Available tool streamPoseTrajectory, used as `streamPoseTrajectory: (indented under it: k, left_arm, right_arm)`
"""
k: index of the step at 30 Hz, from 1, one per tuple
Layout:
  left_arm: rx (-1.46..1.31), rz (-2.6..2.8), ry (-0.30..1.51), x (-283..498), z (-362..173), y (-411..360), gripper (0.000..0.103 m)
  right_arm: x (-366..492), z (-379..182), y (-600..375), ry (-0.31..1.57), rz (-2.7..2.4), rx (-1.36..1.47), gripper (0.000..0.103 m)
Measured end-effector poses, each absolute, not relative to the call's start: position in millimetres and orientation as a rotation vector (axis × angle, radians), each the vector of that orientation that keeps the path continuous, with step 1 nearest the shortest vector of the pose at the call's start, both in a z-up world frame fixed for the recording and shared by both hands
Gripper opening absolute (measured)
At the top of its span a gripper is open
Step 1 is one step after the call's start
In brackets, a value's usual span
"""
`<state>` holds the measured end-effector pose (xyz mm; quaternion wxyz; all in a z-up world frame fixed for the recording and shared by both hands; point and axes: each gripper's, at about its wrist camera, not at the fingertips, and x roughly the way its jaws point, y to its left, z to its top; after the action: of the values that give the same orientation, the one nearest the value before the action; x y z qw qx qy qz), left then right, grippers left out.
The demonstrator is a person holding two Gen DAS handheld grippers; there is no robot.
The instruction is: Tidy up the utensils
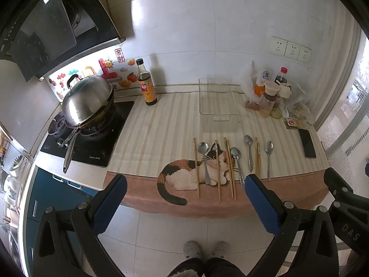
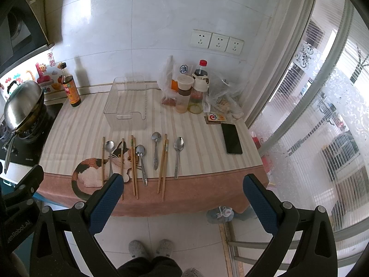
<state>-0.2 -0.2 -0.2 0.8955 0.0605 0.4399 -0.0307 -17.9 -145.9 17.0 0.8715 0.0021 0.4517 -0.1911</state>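
Observation:
Several metal spoons [image 1: 249,152] [image 2: 155,149] and wooden chopsticks [image 1: 230,168] [image 2: 134,164] lie in a row on the striped cat-print cloth [image 1: 161,138] [image 2: 76,127] near the counter's front edge. A clear plastic bin [image 1: 218,102] [image 2: 126,101] stands empty behind them. My left gripper [image 1: 185,184] is open and empty, held back from the counter edge above the floor. My right gripper [image 2: 183,184] is open and empty, also short of the counter, in front of the utensils.
A wok with a steel lid [image 1: 88,99] sits on the stove at left. A dark sauce bottle [image 1: 146,84] [image 2: 70,85] stands by the wall. Bottles, jars and plastic bags [image 2: 191,92] crowd the back right. A black phone [image 2: 231,138] lies at right.

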Motion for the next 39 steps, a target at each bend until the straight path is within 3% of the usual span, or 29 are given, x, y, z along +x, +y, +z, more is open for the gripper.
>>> streamPoseTrajectory:
  k: [39]
  left_arm:
    - [0.121, -0.065, 0.913, 0.3, -9.9, -2.6, 0.103]
  right_arm:
    - [-17.7, 18.7, -141.7, 0.937, -0.402, 0.004, 0.103]
